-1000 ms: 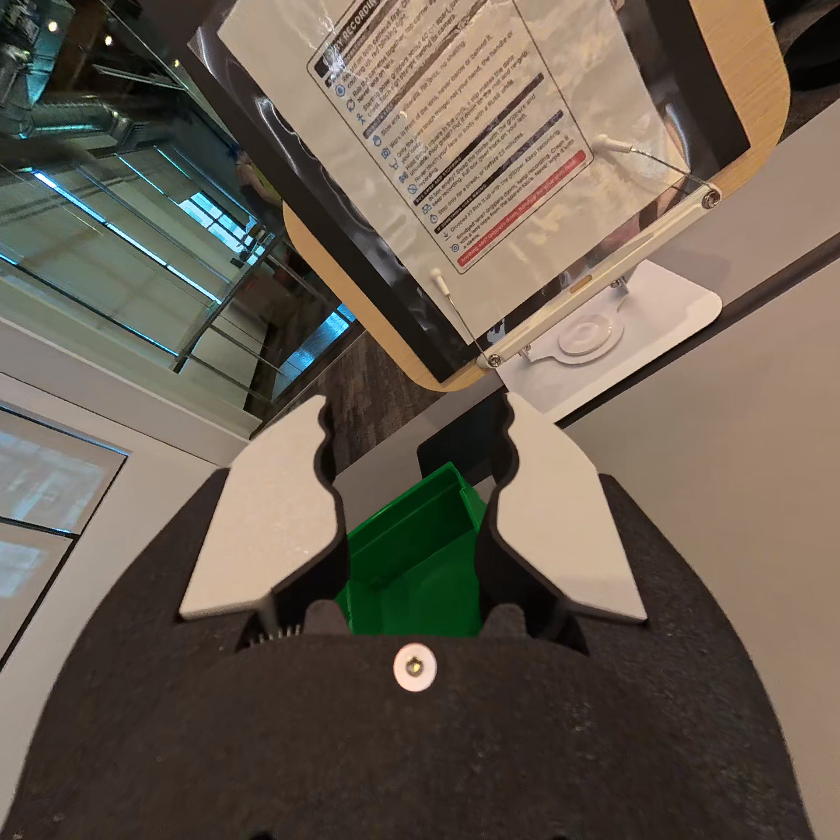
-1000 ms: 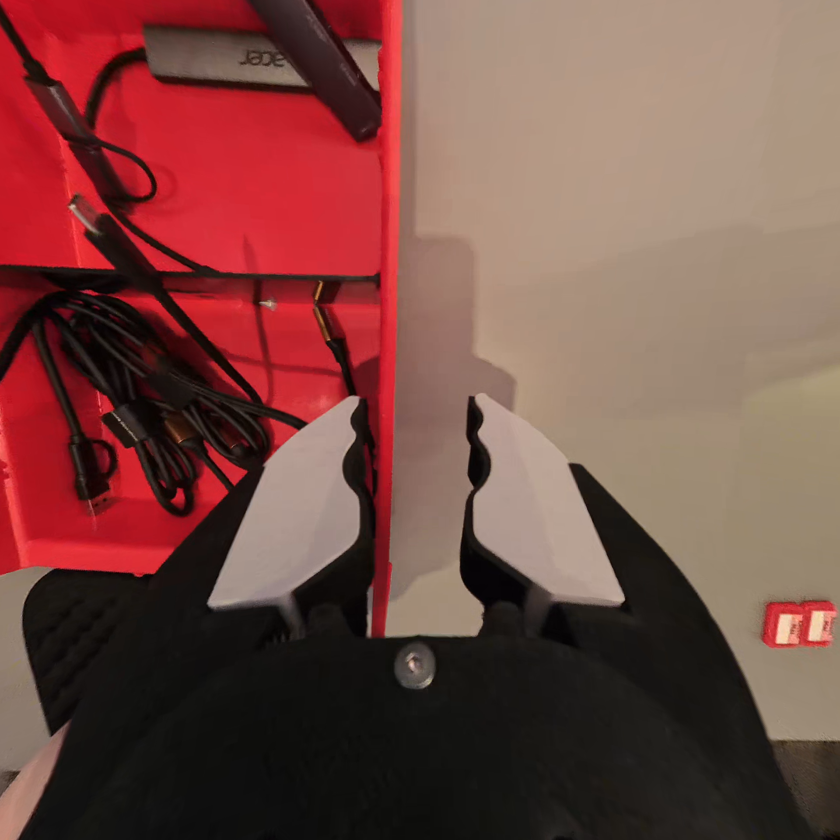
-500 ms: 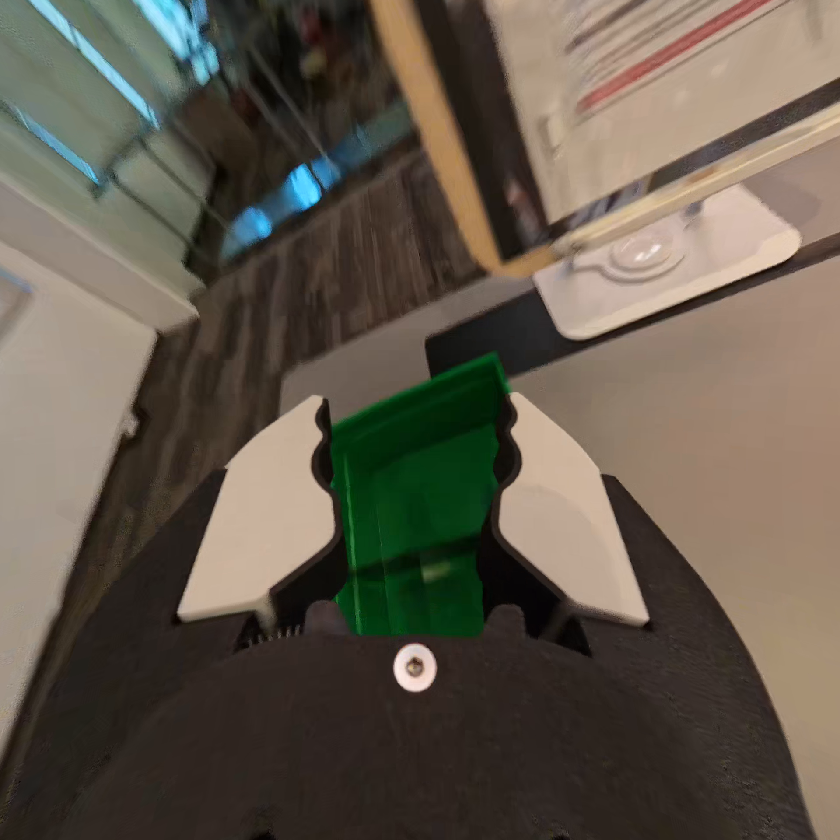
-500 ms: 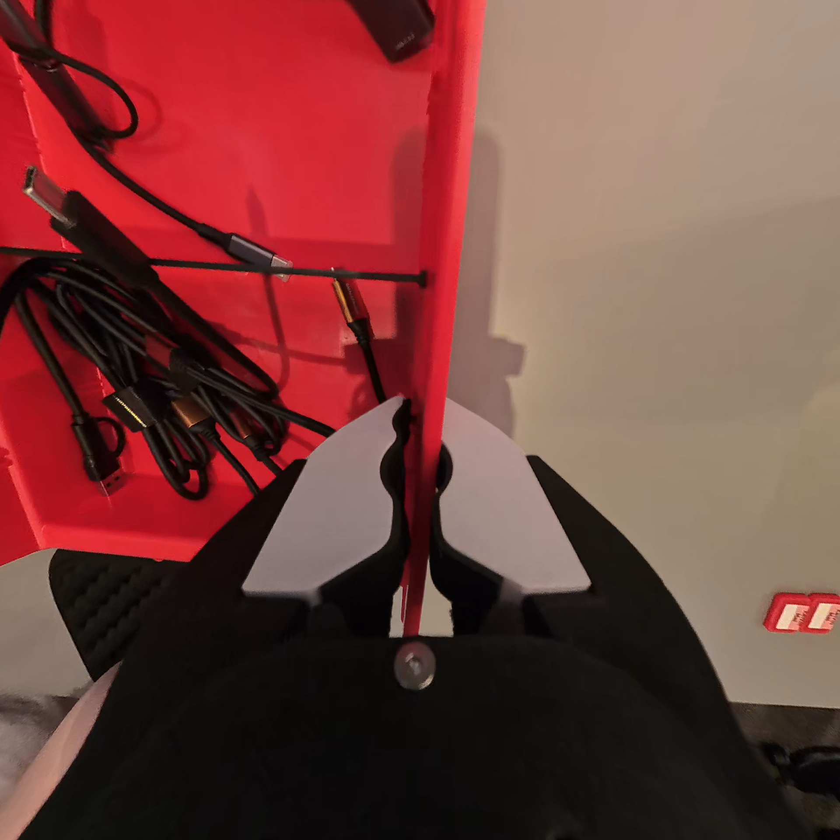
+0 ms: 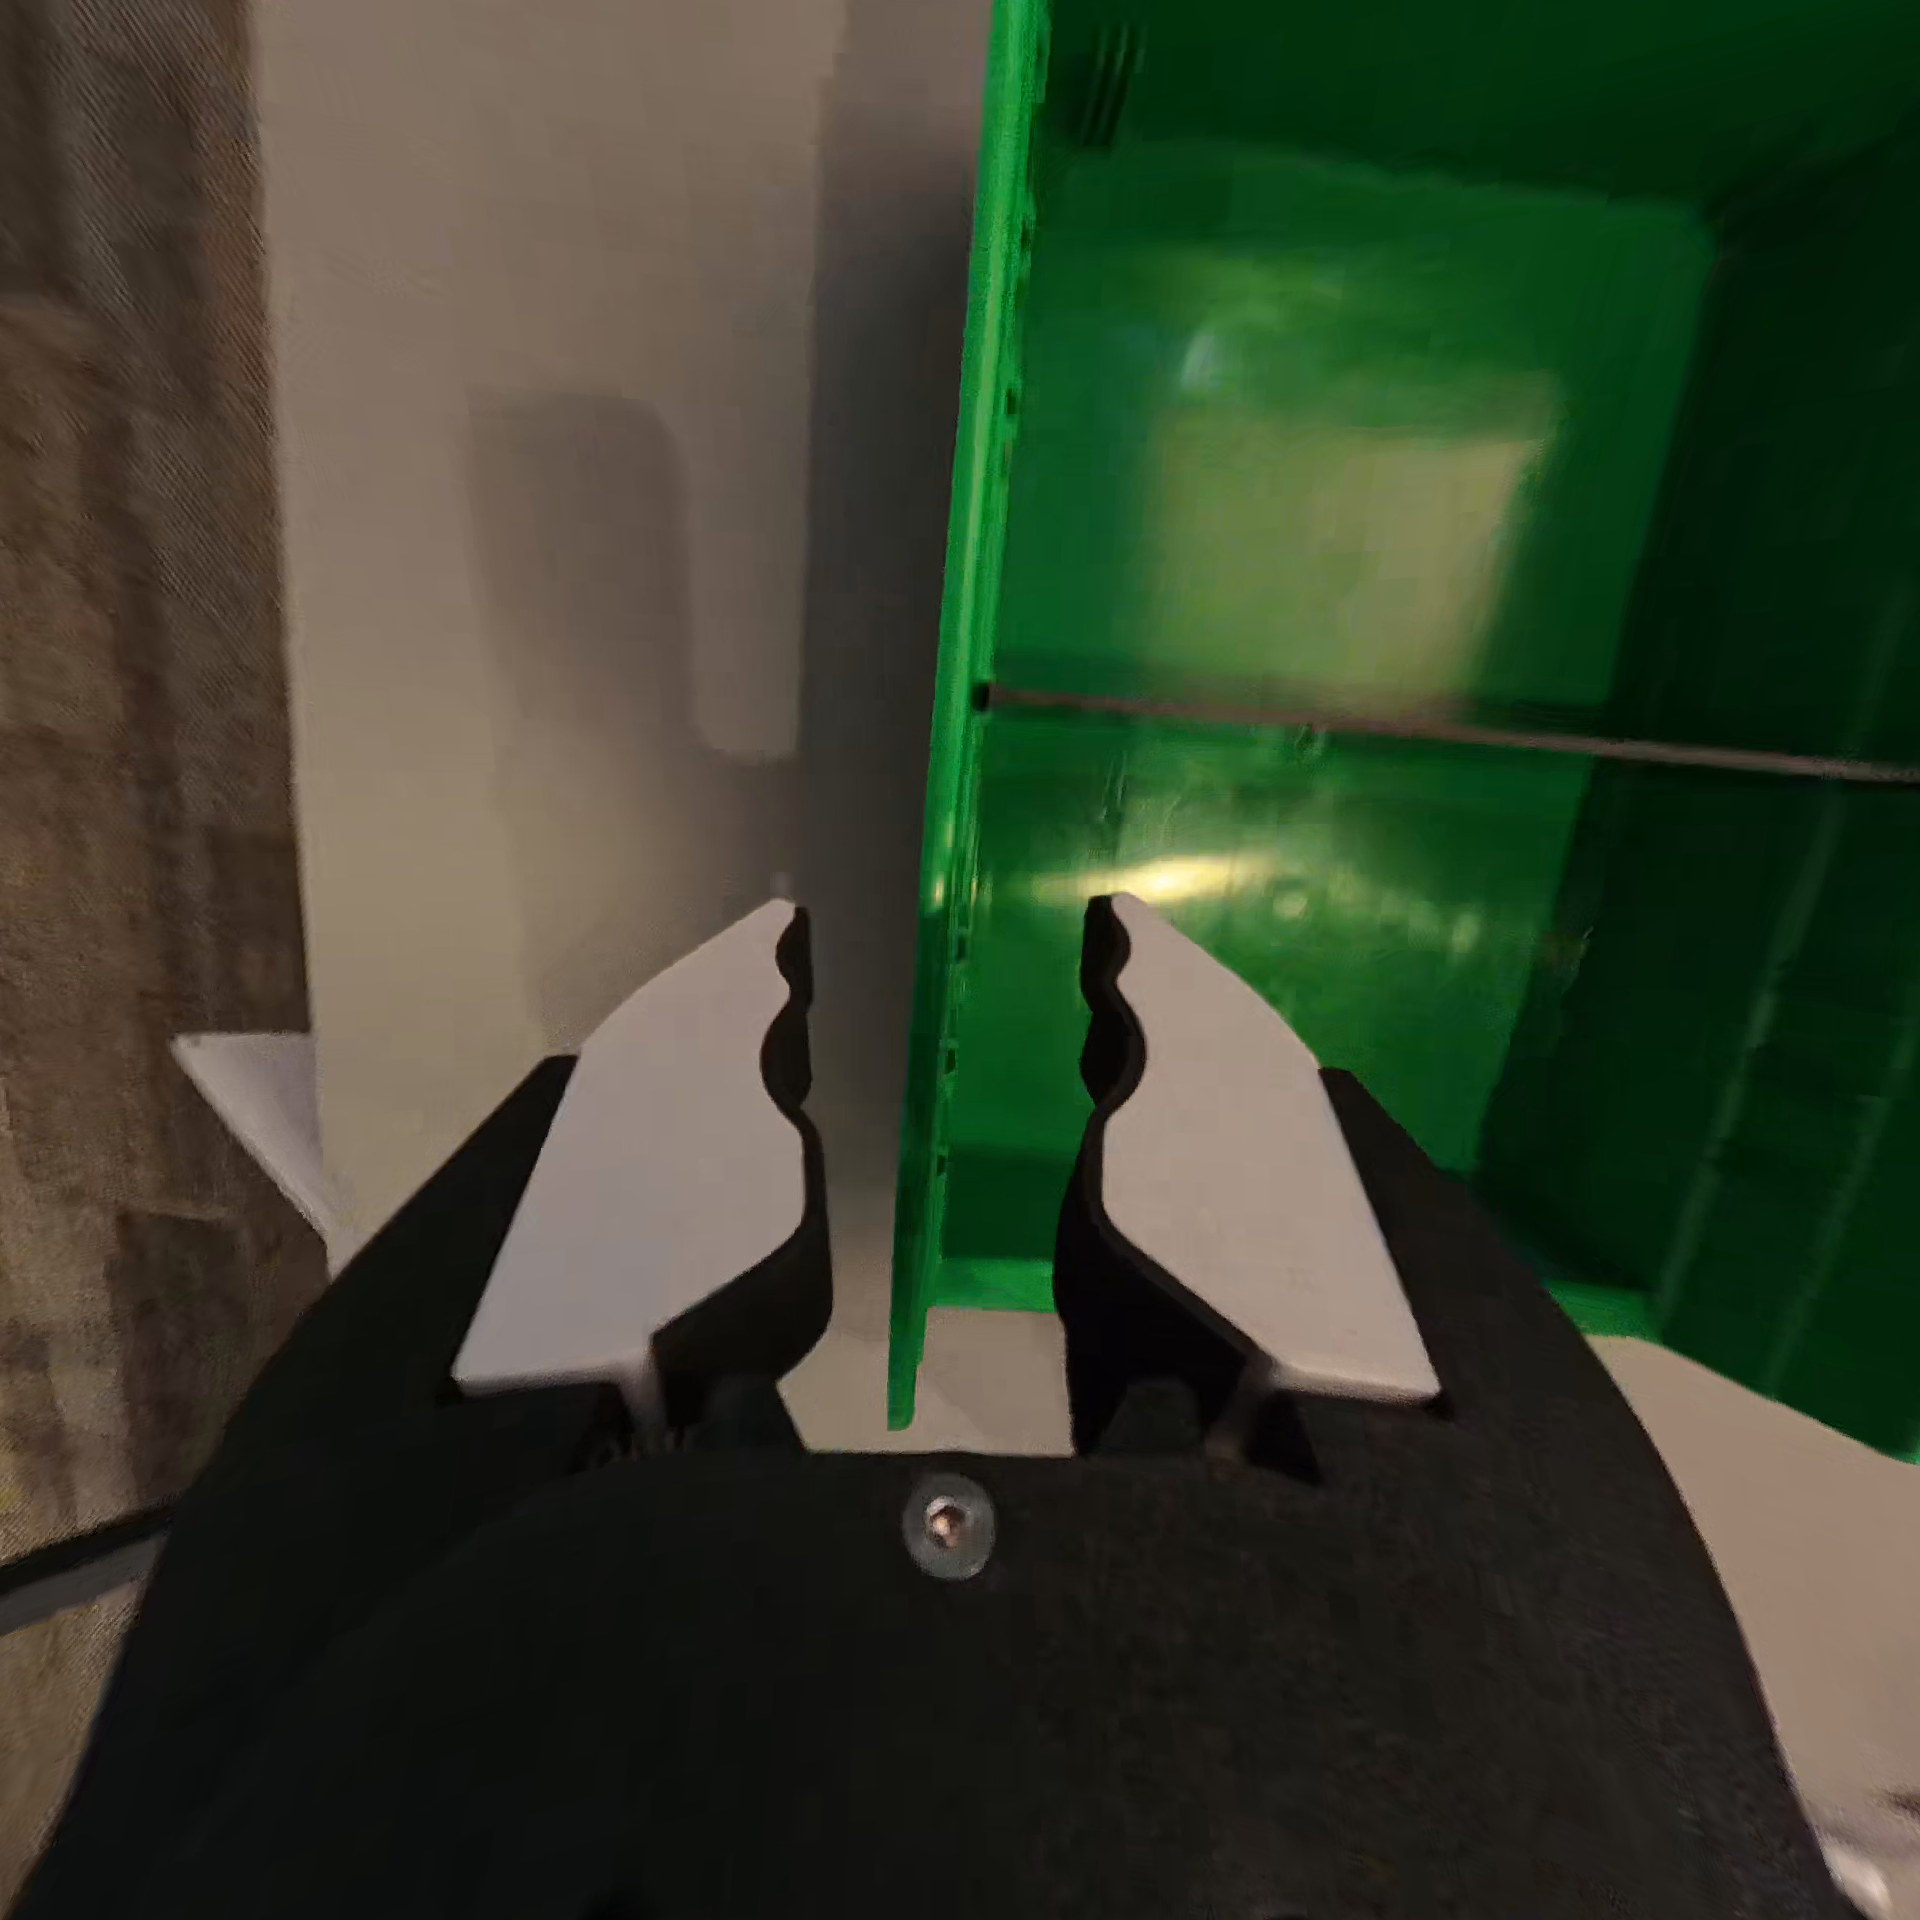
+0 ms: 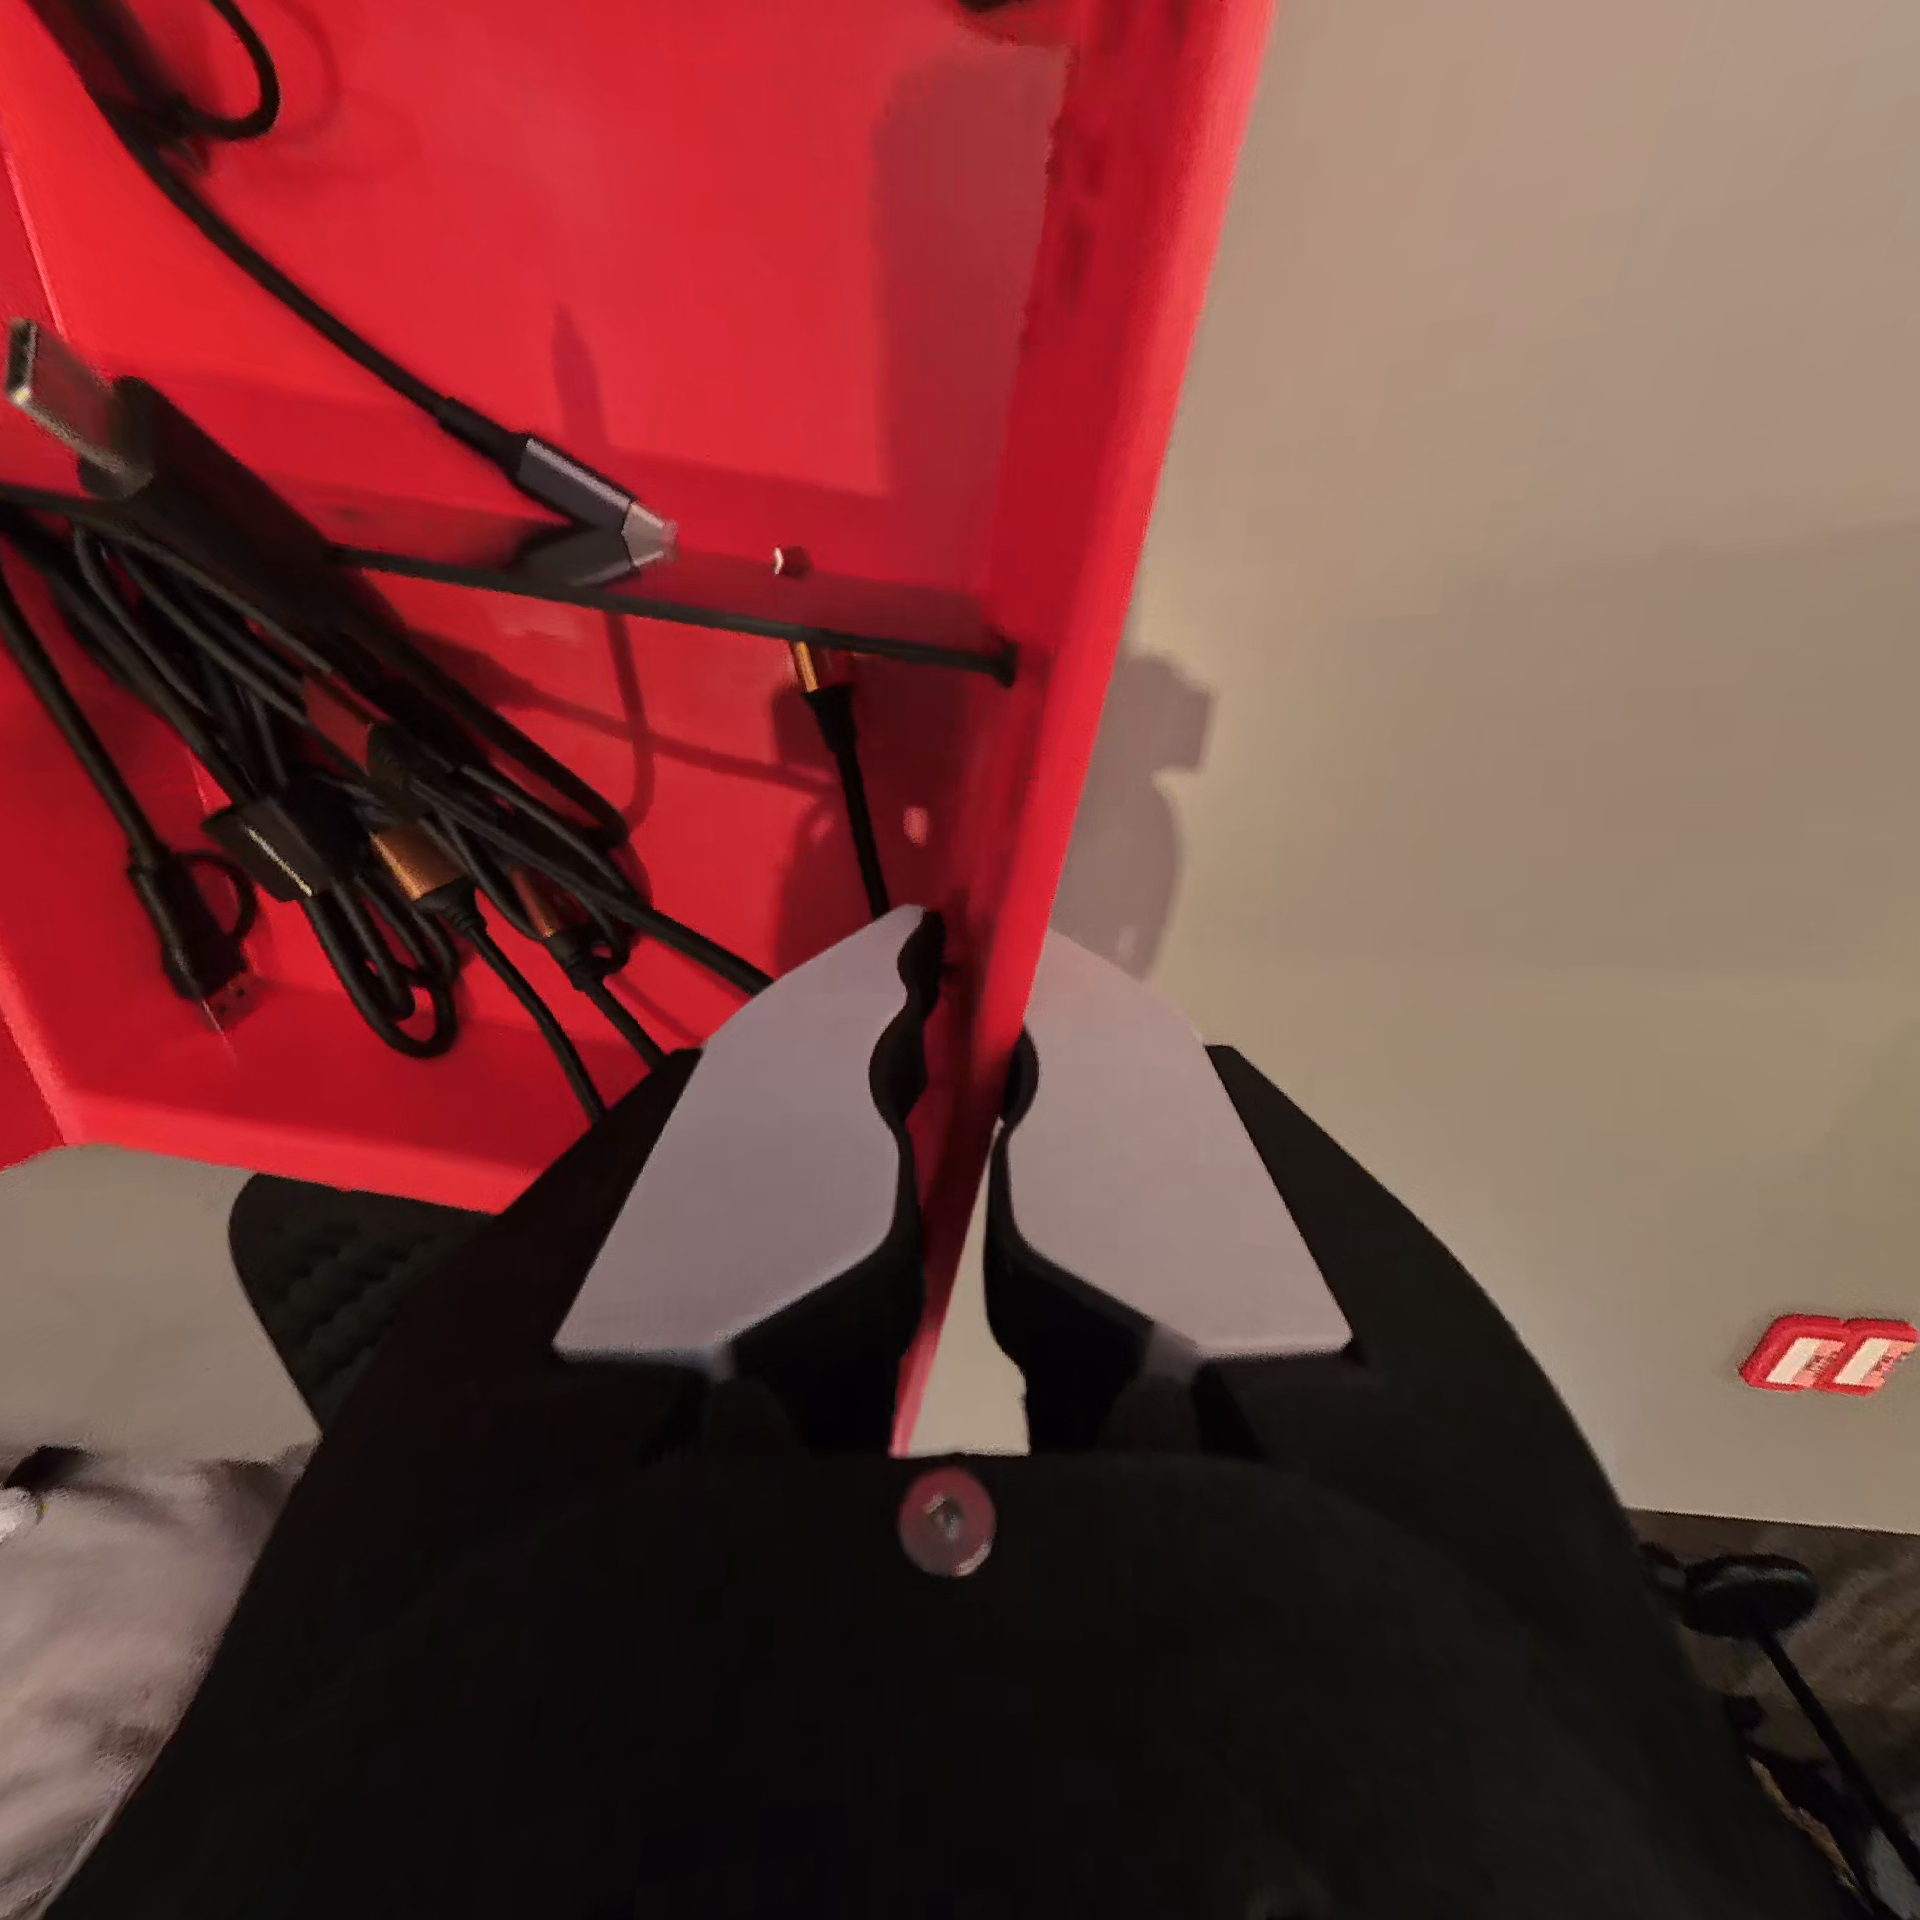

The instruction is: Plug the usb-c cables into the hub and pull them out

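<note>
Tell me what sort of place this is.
Probably an office-type workspace set up for cable handling: a plain pale tabletop, a red bin holding black cables, a green bin, and carpet-like flooring.

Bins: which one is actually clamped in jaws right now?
The red bin: right gripper shut on its side wall. The green bin wall sits between the left gripper open jaws, untouched.

Pale beige, smooth counter (image 6: 1507, 623) — bearing a red plastic bin (image 6: 727, 208), a green plastic bin (image 5: 1299, 520), a black textured mat (image 6: 312, 1268) and a small red tag (image 6: 1829, 1363) near the edge.
</note>
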